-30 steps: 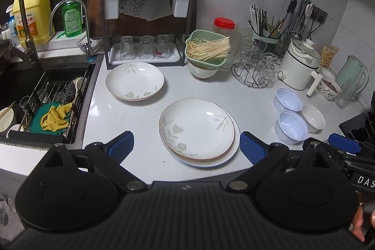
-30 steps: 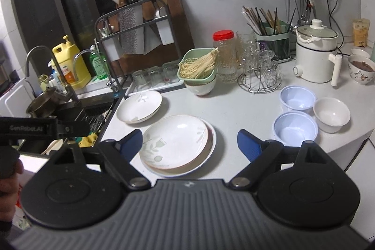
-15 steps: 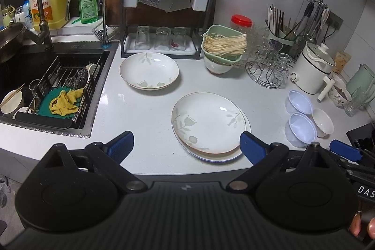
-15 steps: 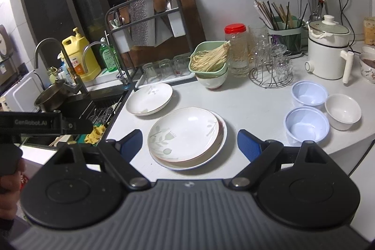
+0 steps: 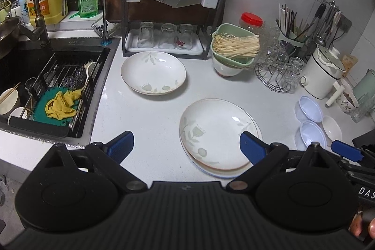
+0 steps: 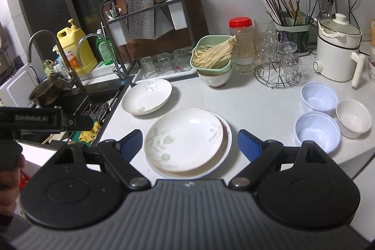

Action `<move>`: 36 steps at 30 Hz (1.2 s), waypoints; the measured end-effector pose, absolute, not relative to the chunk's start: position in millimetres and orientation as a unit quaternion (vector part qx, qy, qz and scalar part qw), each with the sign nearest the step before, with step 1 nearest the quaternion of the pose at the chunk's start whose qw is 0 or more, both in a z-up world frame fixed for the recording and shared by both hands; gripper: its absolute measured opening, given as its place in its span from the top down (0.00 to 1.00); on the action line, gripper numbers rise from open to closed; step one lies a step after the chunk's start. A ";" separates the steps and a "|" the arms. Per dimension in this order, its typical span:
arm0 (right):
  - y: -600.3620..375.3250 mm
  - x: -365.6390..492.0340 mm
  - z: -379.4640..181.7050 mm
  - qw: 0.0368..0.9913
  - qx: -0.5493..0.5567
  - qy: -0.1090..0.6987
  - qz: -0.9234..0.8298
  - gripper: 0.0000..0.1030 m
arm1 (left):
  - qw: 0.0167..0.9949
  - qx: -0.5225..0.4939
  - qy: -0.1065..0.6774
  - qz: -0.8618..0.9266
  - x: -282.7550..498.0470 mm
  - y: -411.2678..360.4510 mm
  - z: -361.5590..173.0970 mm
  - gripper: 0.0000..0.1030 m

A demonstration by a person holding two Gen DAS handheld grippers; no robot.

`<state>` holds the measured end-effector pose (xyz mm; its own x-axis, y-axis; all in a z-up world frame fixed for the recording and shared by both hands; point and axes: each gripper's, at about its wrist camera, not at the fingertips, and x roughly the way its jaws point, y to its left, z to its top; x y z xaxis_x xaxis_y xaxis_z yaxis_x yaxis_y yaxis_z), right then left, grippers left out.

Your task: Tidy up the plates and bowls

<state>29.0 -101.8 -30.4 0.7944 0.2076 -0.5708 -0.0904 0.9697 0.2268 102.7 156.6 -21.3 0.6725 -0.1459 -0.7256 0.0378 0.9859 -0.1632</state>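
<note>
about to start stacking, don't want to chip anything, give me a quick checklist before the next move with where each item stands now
1. Left tool open and holding nothing: ok.
2. Right tool open and holding nothing: ok.
3. Plate stack lies flat on the counter: ok, though the top plate sits off-centre on the ones beneath.
4. Single plate near the sink stands apart from the stack, free to lift: ok.
5. Two blue bowls and white bowl upright and empty: ok; whether their rims touch: cannot tell.
6. Number of plates in the stack: cannot tell, lower ones mostly hidden.
</note>
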 end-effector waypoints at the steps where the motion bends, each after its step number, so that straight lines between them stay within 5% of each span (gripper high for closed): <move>1: -101.6 34.9 -31.0 0.942 0.096 0.312 0.079 0.14 | 0.911 -0.068 0.403 -0.048 108.8 158.4 -21.5 0.04; 36: -28.9 240.2 -75.5 0.914 0.103 0.383 0.081 0.14 | 0.877 -0.089 0.470 -0.057 337.0 252.3 -101.8 0.04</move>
